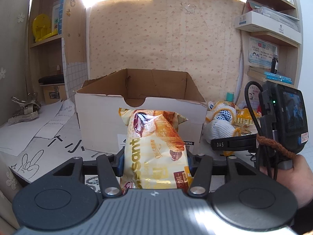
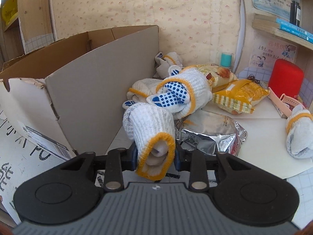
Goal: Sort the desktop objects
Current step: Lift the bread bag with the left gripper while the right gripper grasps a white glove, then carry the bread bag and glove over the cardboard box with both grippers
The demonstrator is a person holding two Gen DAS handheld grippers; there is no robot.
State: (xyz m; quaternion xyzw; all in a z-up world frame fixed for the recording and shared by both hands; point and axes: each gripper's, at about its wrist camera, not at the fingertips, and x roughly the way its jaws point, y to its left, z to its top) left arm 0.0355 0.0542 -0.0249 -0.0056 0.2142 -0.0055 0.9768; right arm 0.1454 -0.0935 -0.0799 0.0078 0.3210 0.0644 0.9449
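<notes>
My left gripper (image 1: 154, 164) is shut on a yellow croissant packet (image 1: 154, 143), held upright just in front of the open cardboard box (image 1: 101, 121). My right gripper (image 2: 155, 156) is shut on a rolled white knit glove with an orange cuff (image 2: 150, 129), lifted beside the box's right wall (image 2: 93, 90). Behind it lies a heap of more white gloves with blue dots (image 2: 172, 96), yellow snack packets (image 2: 240, 96) and a silver foil packet (image 2: 211, 133). In the left wrist view the right gripper's body (image 1: 281, 121) and the hand (image 1: 289, 176) holding it show at the right.
Papers with black writing (image 1: 49, 135) cover the desk left of the box, with a metal clip (image 1: 25, 109) on them. A red cylinder (image 2: 285, 78), a pink strap (image 2: 283, 101), a teal bottle (image 2: 226, 59) and another glove (image 2: 299, 133) sit at the right. Shelves flank both sides.
</notes>
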